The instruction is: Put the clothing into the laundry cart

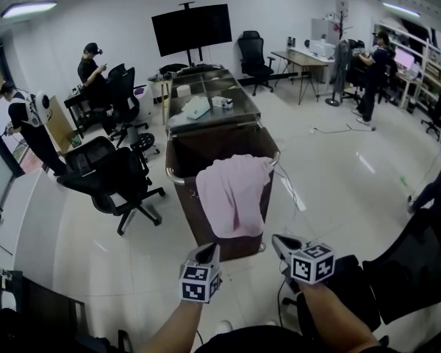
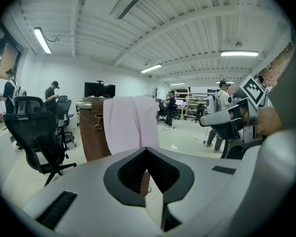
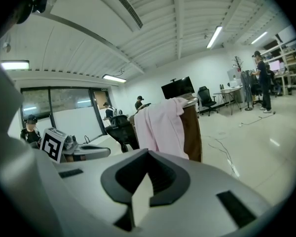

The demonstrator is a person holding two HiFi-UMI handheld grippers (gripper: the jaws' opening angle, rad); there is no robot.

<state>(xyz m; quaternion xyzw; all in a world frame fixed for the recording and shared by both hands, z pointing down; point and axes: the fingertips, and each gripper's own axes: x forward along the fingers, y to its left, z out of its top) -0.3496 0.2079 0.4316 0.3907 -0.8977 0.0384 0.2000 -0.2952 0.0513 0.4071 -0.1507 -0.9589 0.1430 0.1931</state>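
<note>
Pink garment [image 1: 234, 193] is draped over the front rim of the laundry cart [image 1: 187, 204], mostly hanging outside. Left tool [image 1: 208, 250] & right tool [image 1: 281, 243] are both clenched, empty, short of the cloth. Best approach, imo: open one tool, pinch the hanging part low, lift it clear of the rim & drop it inside.

The pale tiled floor [image 1: 338, 190] bears the brown laundry cart [image 1: 184, 193], pink clothing [image 1: 234, 193] draped over its rim.
</note>
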